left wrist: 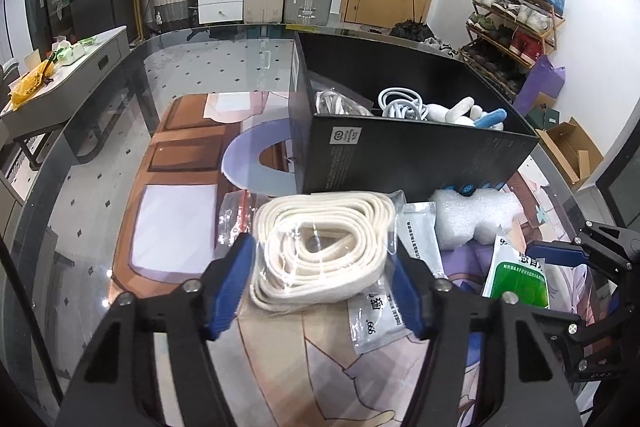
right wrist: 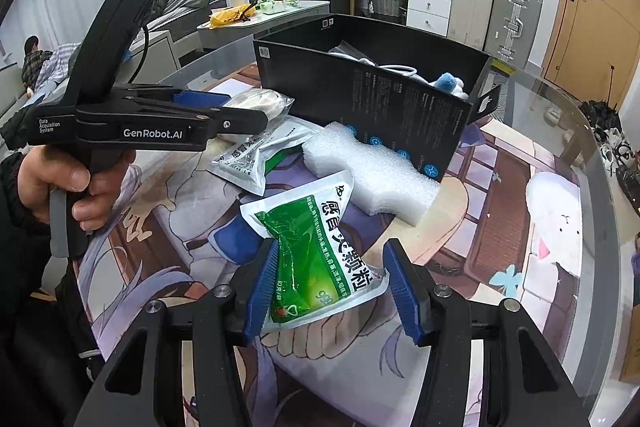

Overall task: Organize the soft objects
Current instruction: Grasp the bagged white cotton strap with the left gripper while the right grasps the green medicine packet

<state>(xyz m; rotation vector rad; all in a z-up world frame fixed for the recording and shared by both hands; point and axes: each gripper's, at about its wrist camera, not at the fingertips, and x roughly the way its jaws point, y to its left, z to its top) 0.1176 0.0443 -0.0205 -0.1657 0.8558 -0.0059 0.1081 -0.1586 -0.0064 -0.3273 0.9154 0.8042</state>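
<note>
The left hand-held gripper (left wrist: 324, 283) stands spread, its blue pads on either side of a bagged coil of white webbing (left wrist: 324, 251); the left pad sits just at the bag's edge and the right pad close beside the other edge, and whether either presses the plastic cannot be told; the coil lies on the glass worktop (left wrist: 120, 99) at 12 o'clock from the gripper, its far end against the near wall of the black box (left wrist: 400, 159).

The box stands open on the worktop; inside it show a coiled white cable (left wrist: 400, 105), a white plush toy (left wrist: 460, 109) with a blue part, and another clear bag at the left end; a block of white foam (left wrist: 476, 217) lies against the box's near wall at 2 o'clock from the left gripper, with a silver sachet (left wrist: 418, 227) between foam and coil; a second silver sachet (left wrist: 372, 319) lies partly under the coil at 5 o'clock.

The right hand-held gripper (right wrist: 332, 287) is also spread, straddling a green-and-white granule pouch (right wrist: 316, 259); the left pad touches the pouch's crumpled edge, the right pad stands apart from it; the pouch rests on the printed mat (right wrist: 520, 187), tilted toward the foam at 12 o'clock; in this view the person's left hand (right wrist: 60, 183) grips the other tool's handle at 9 o'clock.
</note>
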